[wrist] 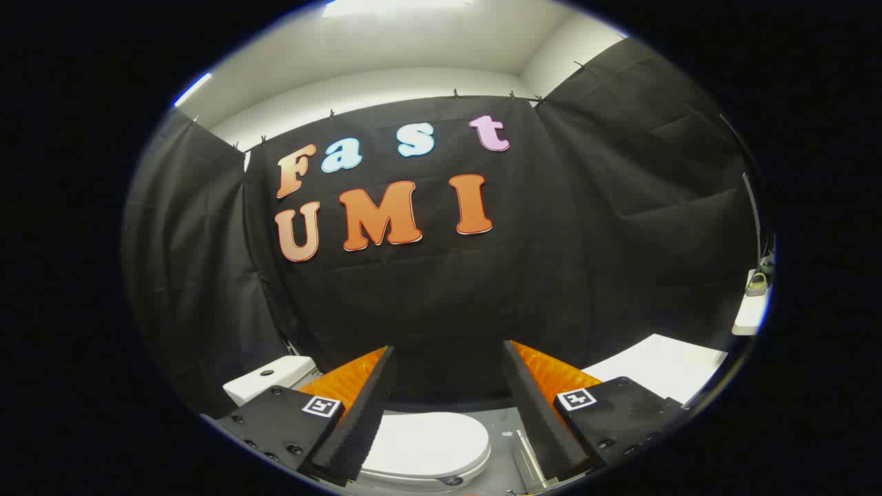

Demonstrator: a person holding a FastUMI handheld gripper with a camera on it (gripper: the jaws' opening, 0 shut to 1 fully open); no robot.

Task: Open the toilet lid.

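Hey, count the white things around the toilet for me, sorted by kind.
Toilet lid, closed, between the open jaws: 1
Toilet tank: 1
White table: 1
White shelf: 1
Total: 4

1 toilet [420, 448] with 1 closed lid, 1 white cistern [270, 377] behind it, 1 gripper [448, 358] with 2 fingers spread apart, holding nothing.

White toilet lid [426, 444] lies closed, below tongs [448, 358]
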